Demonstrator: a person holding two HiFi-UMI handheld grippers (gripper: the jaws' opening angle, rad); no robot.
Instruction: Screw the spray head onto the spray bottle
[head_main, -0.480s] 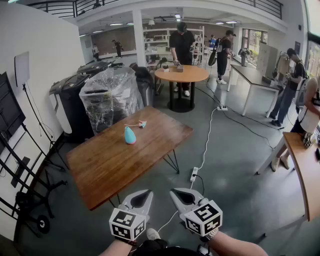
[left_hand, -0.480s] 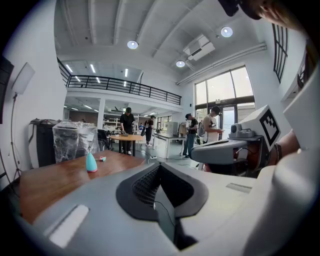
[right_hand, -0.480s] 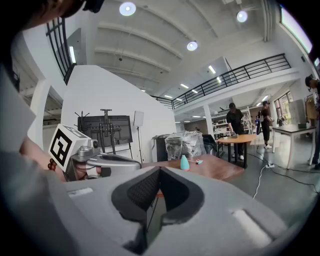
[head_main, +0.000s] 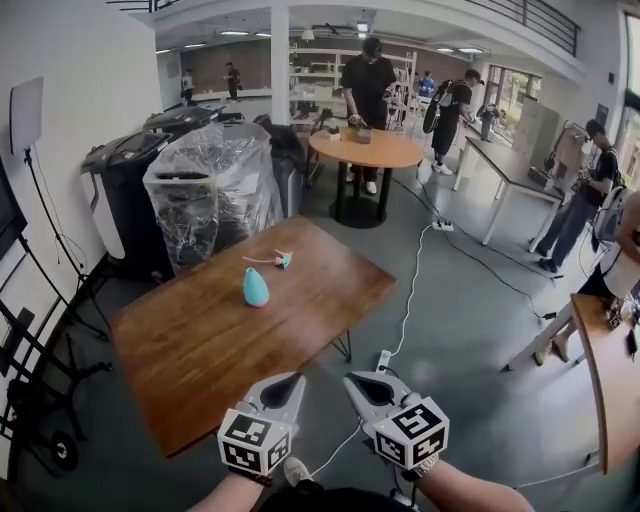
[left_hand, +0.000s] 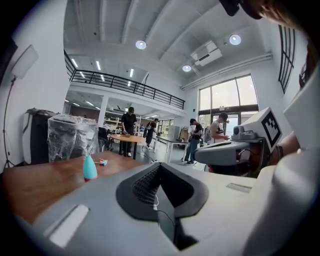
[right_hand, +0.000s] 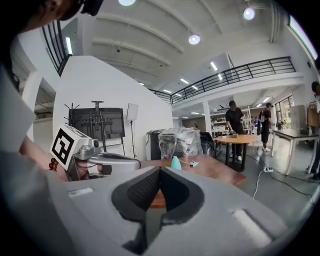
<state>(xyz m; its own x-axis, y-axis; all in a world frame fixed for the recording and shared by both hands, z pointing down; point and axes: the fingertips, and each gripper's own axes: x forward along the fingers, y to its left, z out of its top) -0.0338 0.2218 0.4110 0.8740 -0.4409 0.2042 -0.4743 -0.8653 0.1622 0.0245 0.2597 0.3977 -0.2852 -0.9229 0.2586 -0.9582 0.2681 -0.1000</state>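
Observation:
A teal spray bottle (head_main: 256, 288) stands upright, with no head on it, at the far middle of the wooden table (head_main: 200, 350). The spray head (head_main: 283, 260), teal and pink with a thin tube, lies on the table just behind it. Both grippers are held off the table's near edge, over the floor and well short of the bottle. My left gripper (head_main: 288, 383) is shut and empty, and so is my right gripper (head_main: 360, 384). The bottle (left_hand: 90, 168) and spray head (left_hand: 103, 161) show far off in the left gripper view, as do the bottle (right_hand: 176, 163) and spray head (right_hand: 193, 163) in the right gripper view.
A plastic-wrapped bin (head_main: 212, 195) and a dark machine (head_main: 125, 165) stand behind the table. A white cable and power strip (head_main: 384, 358) lie on the floor to the right. A round table (head_main: 362, 148) with people around it is farther back. Another wooden table (head_main: 615, 360) sits at the right edge.
The view has shifted forward, so the table and bottle sit slightly nearer and lower in frame. Both grippers stay shut, side by side.

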